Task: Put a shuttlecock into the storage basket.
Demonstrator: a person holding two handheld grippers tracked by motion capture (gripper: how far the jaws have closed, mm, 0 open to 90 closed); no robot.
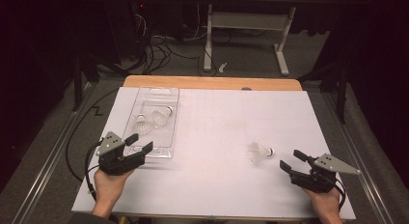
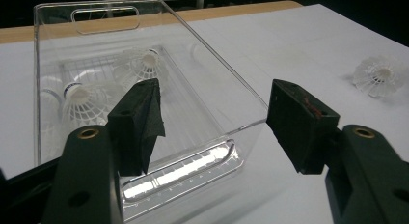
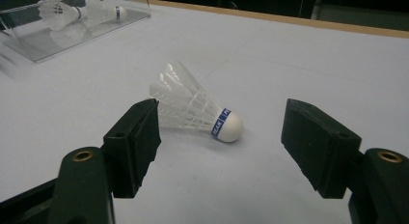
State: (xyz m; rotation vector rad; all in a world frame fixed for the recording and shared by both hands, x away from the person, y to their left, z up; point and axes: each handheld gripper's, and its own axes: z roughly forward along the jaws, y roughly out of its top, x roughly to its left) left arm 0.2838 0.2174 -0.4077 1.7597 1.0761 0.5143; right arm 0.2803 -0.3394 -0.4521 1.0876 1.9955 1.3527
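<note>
Spread jaws of our right gripper (image 3: pixel 219 144) frame the loose shuttlecock (image 3: pixel 195 105), lying on its side at 12 o'clock. We judge a feather pinch could crush it. Left gripper (image 2: pixel 212 125), also spread, straddles the clear bin (image 2: pixel 144 89) corner and could nudge it.

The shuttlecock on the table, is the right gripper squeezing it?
No, the right gripper has its jaws wide apart, and the shuttlecock lies on the white table beyond them, untouched.
</note>
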